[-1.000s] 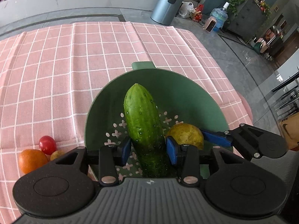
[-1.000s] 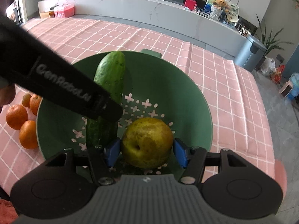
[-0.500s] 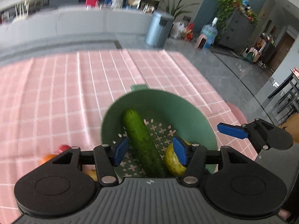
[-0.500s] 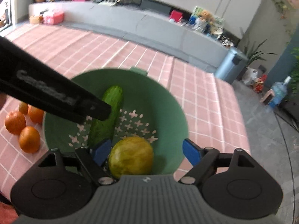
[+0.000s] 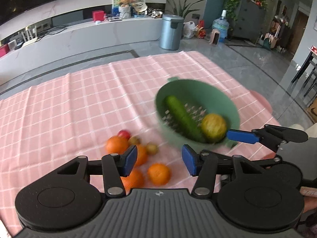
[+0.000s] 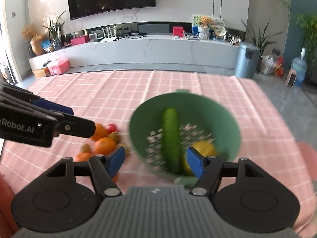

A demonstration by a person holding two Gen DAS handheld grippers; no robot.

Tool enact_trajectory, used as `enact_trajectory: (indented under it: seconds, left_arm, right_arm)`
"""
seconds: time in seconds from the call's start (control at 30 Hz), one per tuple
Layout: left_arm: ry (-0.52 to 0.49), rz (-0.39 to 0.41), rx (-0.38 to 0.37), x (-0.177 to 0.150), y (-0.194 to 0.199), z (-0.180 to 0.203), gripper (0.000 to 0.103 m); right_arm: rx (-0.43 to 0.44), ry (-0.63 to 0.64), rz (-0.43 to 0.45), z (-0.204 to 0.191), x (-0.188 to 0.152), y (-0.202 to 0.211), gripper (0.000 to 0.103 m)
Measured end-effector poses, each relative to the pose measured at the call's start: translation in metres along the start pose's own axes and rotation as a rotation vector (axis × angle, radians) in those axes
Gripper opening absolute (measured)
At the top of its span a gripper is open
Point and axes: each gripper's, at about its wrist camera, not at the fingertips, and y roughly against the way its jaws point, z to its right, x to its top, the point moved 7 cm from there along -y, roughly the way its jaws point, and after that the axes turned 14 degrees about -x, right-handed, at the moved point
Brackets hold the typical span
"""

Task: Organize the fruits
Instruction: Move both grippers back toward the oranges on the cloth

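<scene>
Green colander (image 5: 196, 91), near the table's right edge, held one cucumber (image 5: 183, 117) and one yellow-green fruit (image 5: 214, 128). Left gripper (image 5: 159, 159) and right gripper (image 6: 155, 162): jaws apart, just been closing, gripping nothing.

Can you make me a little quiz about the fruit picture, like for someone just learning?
1. True or false: the cucumber lies inside the green colander.
2. What round fruit sits beside it in there? A) yellow pear B) red tomato C) orange
3. Is anything gripped between the left gripper fingers?

Key: 1 true. 2 A, the yellow pear. 3 No, they stand open over the oranges on the pink cloth.
</scene>
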Motion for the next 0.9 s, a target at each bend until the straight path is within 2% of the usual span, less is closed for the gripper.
enact_trajectory:
  seconds: [0.13, 0.37, 0.5, 0.77, 0.9]
  left_arm:
    - [0.024, -0.005, 0.012, -0.019, 0.01, -0.02, 0.061]
    - [0.066, -0.007, -0.002, -0.045, 0.012, -0.044, 0.061]
    - [0.095, -0.018, -0.031, -0.056, 0.006, -0.055, 0.061]
    - [0.172, -0.02, -0.065, -0.064, -0.018, -0.072, 0.061]
    - [0.185, -0.028, -0.057, -0.064, -0.031, -0.075, 0.061]
  right_arm:
    - [0.029, -0.027, -0.018, -0.016, -0.015, 0.007, 0.052]
    - [0.079, -0.017, -0.065, -0.044, -0.034, -0.003, 0.049]
    - [0.083, -0.001, -0.094, -0.055, -0.04, -0.013, 0.043]
    - [0.07, 0.044, -0.107, -0.075, -0.042, -0.037, 0.042]
    - [0.059, 0.072, -0.117, -0.078, -0.043, -0.048, 0.042]
